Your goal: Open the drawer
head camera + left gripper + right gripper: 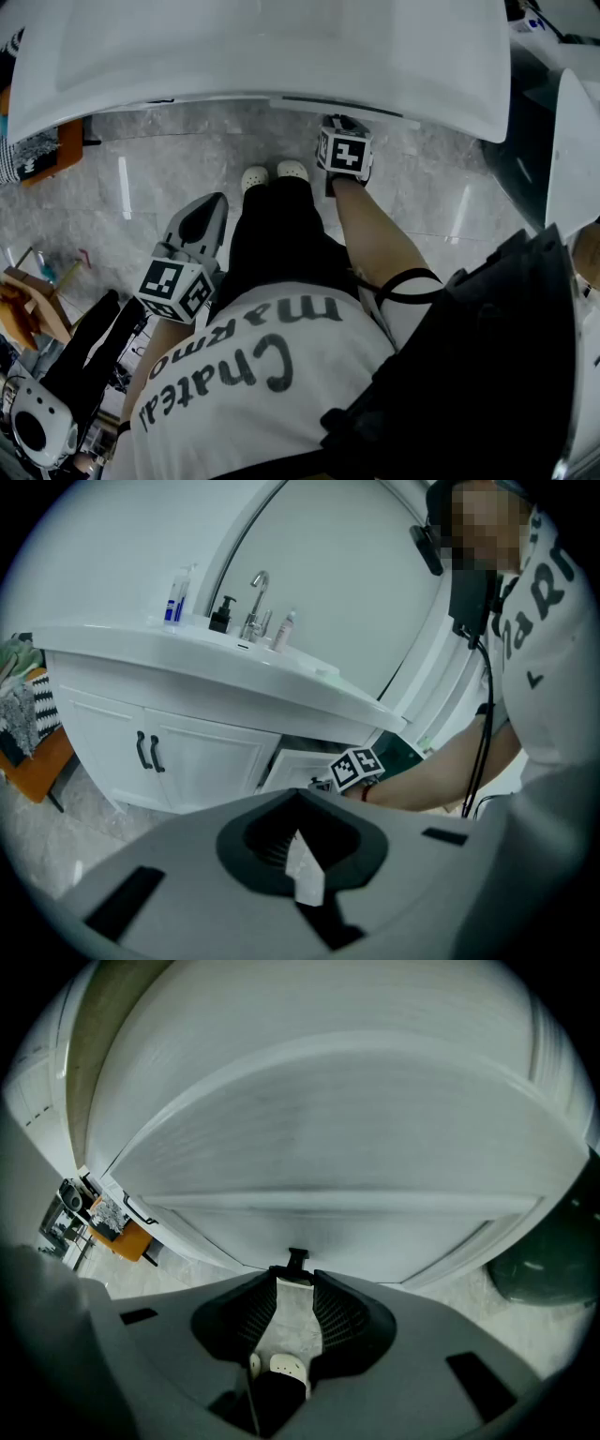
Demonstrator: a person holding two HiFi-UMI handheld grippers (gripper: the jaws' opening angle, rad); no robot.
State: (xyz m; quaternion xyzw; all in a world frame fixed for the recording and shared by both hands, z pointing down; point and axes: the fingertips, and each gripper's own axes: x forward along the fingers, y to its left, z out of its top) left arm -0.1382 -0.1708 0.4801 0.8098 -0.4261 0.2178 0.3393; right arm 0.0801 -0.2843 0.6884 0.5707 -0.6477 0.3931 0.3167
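Observation:
The white vanity drawer (345, 105) sits under the countertop (262, 56) and stands a little way out, as the left gripper view also shows (298, 765). My right gripper (343, 127) reaches down to it, its marker cube facing up. In the right gripper view its jaws (295, 1281) close round the black drawer handle (297, 1260) at the lower edge of the drawer front (319, 1227). My left gripper (200, 217) hangs beside the person's left hip, away from the vanity; its jaws (302, 862) look shut with nothing between them.
Left of the drawer are two white cabinet doors with black handles (148, 752). A faucet (255, 600) and bottles (176, 596) stand on the countertop. An orange stool (67, 142) is at the left and a dark bin (546, 1274) at the right. The person's white shoes (274, 173) stand below the drawer.

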